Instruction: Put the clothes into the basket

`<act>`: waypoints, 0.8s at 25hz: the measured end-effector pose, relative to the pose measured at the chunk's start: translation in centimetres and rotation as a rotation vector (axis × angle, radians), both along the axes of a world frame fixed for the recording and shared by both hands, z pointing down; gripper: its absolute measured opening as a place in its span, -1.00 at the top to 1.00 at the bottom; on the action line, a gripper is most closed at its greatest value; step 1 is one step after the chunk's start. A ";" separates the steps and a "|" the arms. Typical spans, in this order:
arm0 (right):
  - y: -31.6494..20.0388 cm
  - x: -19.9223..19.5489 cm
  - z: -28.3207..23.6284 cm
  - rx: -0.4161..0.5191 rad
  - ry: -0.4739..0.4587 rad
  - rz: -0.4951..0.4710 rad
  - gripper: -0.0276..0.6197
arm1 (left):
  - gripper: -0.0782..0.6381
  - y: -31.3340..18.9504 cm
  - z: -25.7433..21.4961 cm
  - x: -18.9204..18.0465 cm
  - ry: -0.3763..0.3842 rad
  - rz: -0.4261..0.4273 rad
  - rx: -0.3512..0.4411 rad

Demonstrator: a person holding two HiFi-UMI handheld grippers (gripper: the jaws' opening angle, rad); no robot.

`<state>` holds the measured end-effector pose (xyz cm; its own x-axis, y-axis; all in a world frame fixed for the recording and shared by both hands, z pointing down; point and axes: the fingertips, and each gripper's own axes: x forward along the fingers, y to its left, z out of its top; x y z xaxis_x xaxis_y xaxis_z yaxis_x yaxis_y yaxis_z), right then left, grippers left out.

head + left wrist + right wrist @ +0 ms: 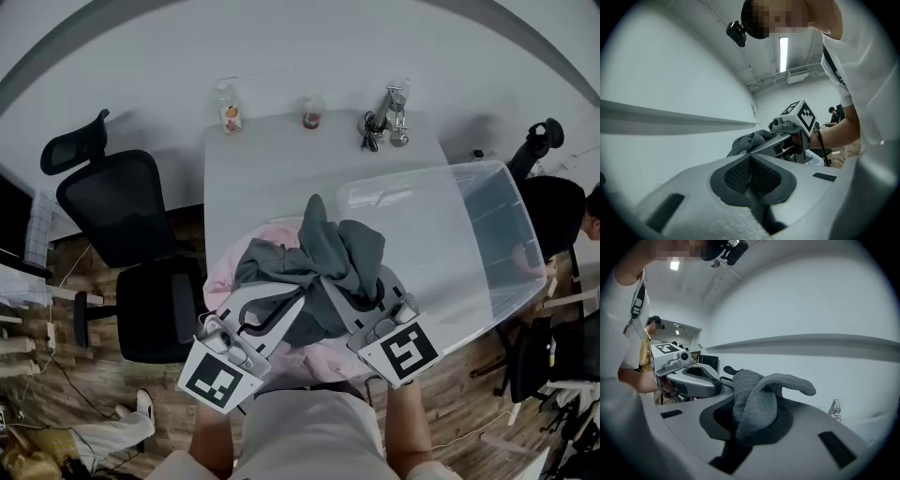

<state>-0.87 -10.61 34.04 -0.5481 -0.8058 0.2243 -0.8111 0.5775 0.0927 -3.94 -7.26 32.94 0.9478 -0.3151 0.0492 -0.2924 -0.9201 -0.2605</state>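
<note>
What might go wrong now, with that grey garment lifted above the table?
The grey garment is pinched only by a bunched fold in the right gripper, so it may slip out before reaching the clear basket. Its hanging end could also drag the pink garment off the table's near edge, or snag on the basket's rim.

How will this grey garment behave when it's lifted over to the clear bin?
Probably floppy: the grey garment droops in folds around the right gripper pinching it. Likely light, since a small pinch holds the bunch up. Its hanging folds might catch the pink cloth beneath.
</note>
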 end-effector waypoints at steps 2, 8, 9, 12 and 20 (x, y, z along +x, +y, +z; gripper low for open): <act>0.2 1.0 -0.9 0.016 -0.004 0.018 0.75 | 0.77 0.2 -0.6 0.8 -0.003 0.007 0.014; 0.7 4.2 -3.5 0.074 -0.019 0.076 0.75 | 0.77 0.5 -2.2 3.3 -0.011 0.039 0.061; 0.9 4.7 -3.9 0.087 -0.024 0.082 0.75 | 0.77 0.5 -2.5 3.7 -0.009 0.045 0.069; 1.4 6.1 -5.0 0.115 -0.035 0.104 0.75 | 0.77 0.7 -3.3 5.0 -0.003 0.065 0.090; 2.0 8.9 -8.2 0.175 -0.042 0.140 0.75 | 0.77 1.4 -5.7 7.9 0.019 0.107 0.142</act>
